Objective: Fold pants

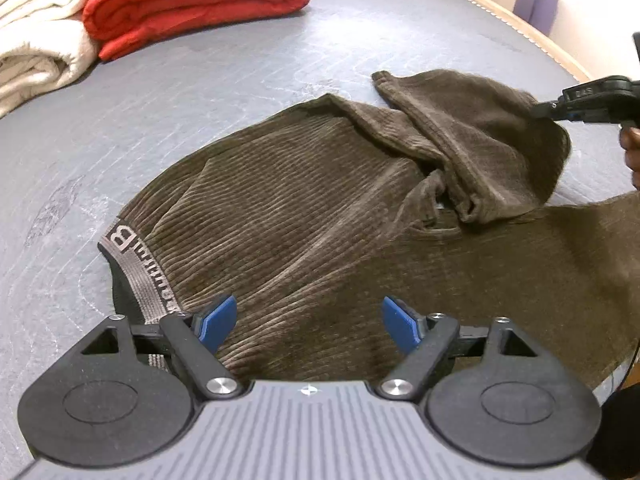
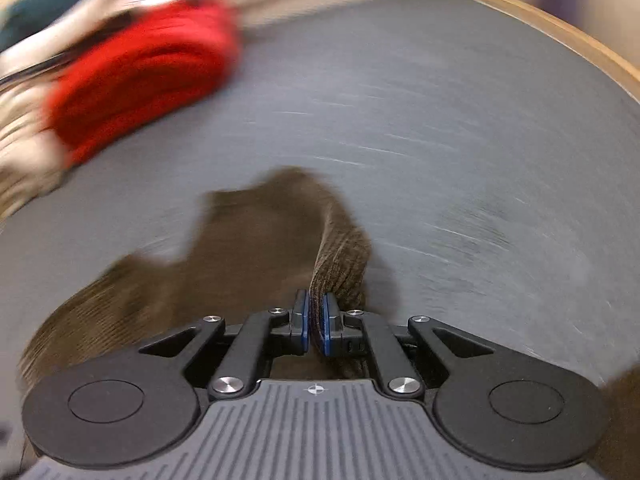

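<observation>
Brown corduroy pants (image 1: 304, 216) lie spread on the grey bed surface (image 1: 200, 92), the lettered grey waistband (image 1: 136, 268) at the lower left. My left gripper (image 1: 308, 320) hovers open just over the seat of the pants, with its blue pads wide apart and nothing between them. At the right edge of the left wrist view my right gripper (image 1: 540, 110) is shut on a lifted leg of the pants, folded over toward the middle. In the blurred right wrist view, the right gripper (image 2: 315, 312) pinches a ridge of the brown pants (image 2: 340, 256) between its pads.
A folded red blanket (image 1: 192, 0) and cream towels (image 1: 36, 36) lie at the far left of the bed. A wooden bed edge (image 1: 532, 28) runs along the far right. A hand (image 1: 632, 152) holds the right gripper.
</observation>
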Demonstrator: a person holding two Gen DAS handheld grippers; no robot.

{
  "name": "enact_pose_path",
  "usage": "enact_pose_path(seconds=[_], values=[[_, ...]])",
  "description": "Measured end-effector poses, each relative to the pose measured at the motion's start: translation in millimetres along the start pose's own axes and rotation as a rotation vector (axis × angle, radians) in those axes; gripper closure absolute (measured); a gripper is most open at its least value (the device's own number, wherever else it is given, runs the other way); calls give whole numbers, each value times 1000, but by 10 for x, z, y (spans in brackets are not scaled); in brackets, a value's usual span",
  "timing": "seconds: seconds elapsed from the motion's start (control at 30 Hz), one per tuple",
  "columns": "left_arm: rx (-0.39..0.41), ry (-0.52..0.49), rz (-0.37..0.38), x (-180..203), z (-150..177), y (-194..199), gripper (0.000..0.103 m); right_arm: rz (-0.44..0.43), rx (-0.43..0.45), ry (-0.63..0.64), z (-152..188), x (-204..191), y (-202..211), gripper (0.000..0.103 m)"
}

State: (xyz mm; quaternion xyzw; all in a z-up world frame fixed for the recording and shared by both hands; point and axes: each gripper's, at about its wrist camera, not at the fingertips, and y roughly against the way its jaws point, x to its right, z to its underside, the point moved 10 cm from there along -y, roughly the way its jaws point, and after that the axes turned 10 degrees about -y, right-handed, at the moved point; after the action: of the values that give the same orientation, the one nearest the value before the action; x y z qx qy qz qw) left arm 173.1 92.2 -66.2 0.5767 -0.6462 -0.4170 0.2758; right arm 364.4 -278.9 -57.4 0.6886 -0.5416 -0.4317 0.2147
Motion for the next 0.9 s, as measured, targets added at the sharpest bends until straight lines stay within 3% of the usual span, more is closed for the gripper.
enact_pose_path(seconds=[0.17, 0.3, 0.37, 0.47, 0.6, 0.67, 0.83, 0.9], values=[[-1, -25, -3, 130, -7, -14, 19, -250, -154, 370, 722, -616, 438, 96], [-5, -38, -10, 204, -25, -66, 19, -264, -303, 560, 1337, -594, 510, 96], [-9, -40, -15, 218, -27, -97, 19, -225, -327, 585, 1434, -481, 487, 93], [-19, -39, -21, 226, -21, -155, 19, -250, -286, 452, 1218, -352, 560, 91], [-29, -45, -23, 250, -25, -237, 19, -303, -158, 163, 697, -132, 630, 61], [-32, -50, -22, 268, -29, -280, 19, -316, -125, 45, 513, -31, 587, 58], [-35, -61, -21, 362, -59, -336, 19, -355, -124, -237, 226, 177, 278, 53], [-36, -66, -21, 402, -70, -358, 19, -366, -188, -366, 273, 205, 17, 52]])
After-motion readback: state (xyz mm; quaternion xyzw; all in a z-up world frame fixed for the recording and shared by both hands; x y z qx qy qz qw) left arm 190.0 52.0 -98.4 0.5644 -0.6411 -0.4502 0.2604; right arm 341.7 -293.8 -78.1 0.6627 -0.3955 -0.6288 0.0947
